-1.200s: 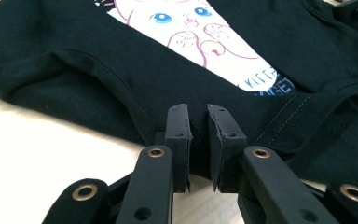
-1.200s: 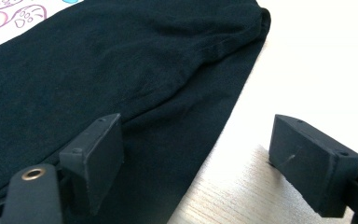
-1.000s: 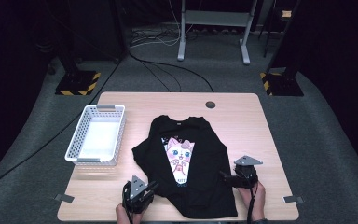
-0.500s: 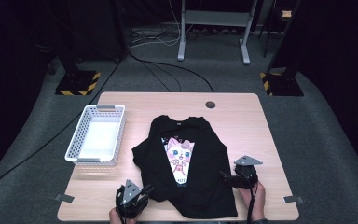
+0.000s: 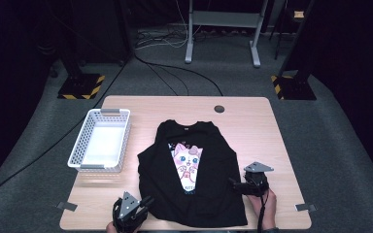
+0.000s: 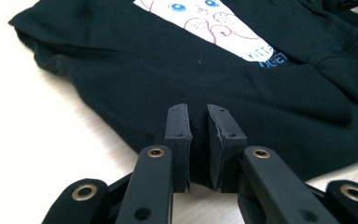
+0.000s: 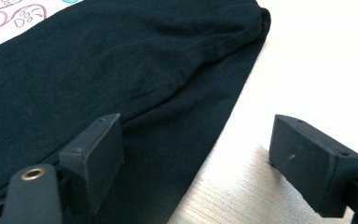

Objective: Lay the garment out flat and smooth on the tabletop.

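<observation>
While the left gripper [image 6: 197,140] pinches the shirt's [image 5: 194,182] near hem, the spread right gripper [image 7: 214,163] should close squarely over the right edge.

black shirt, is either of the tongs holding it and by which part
The left tongs are shut on the black shirt, pinching its bottom hem near the corner. The right tongs stand open at the shirt's side edge, holding nothing.

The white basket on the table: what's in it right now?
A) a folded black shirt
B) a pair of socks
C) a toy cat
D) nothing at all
D. In the high view the white basket shows a bare white bottom, while the black shirt lies spread on the table beside it.
</observation>
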`<control>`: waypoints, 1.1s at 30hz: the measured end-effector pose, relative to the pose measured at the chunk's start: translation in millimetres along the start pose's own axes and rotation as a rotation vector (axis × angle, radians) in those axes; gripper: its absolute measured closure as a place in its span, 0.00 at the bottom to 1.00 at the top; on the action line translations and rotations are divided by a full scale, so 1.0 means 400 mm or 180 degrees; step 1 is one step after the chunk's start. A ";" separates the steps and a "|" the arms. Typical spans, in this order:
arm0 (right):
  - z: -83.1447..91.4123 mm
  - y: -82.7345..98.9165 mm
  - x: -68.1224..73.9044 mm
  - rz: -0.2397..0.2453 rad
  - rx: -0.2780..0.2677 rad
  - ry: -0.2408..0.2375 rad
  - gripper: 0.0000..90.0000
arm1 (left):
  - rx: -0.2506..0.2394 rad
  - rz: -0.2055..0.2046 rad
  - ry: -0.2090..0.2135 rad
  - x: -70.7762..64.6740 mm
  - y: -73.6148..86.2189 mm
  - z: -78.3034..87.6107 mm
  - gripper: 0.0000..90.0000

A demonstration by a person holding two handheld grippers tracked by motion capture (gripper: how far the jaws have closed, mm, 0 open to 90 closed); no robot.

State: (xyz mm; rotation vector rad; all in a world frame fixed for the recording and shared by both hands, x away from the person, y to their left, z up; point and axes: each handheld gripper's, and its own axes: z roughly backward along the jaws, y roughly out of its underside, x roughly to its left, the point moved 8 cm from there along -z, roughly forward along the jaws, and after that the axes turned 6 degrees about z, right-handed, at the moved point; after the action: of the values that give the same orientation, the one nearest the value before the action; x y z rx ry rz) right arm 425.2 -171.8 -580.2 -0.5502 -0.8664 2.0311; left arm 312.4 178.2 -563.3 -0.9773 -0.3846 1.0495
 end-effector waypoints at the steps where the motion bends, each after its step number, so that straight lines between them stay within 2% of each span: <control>1: 0.000 0.000 0.000 0.0000 0.0000 -0.0002 0.19 | -0.0005 0.0003 -0.0009 0.002 0.002 0.002 0.88; 10: 0.000 0.000 0.000 -0.0004 0.0003 0.0003 0.19 | -0.0017 0.0063 -0.0035 0.023 0.016 0.027 0.88; 17: 0.000 0.000 0.000 -0.0004 0.0003 0.0003 0.19 | -0.0026 0.0060 -0.0019 0.031 0.028 0.041 0.87; 25: 0.000 0.000 0.000 -0.0009 0.0004 0.0006 0.19 | 0.0019 0.0084 -0.0021 0.040 0.047 0.057 0.85; 27: 0.000 0.000 0.000 -0.0009 0.0004 0.0006 0.19 | 0.0011 0.0119 -0.0010 0.044 0.053 0.066 0.81; 29: 0.000 0.000 0.000 -0.0007 0.0003 0.0006 0.19 | -0.0007 0.0182 -0.0005 0.051 0.056 0.079 0.72; 33: 0.000 0.000 0.000 -0.0006 0.0004 0.0006 0.19 | -0.0066 0.0286 -0.0120 0.072 0.046 0.107 0.57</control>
State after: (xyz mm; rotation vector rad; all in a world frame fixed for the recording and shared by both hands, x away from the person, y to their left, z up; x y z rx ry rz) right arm 425.2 -172.0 -580.3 -0.5504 -0.8641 2.0289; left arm 286.8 226.6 -560.1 -1.0018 -0.3861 1.1486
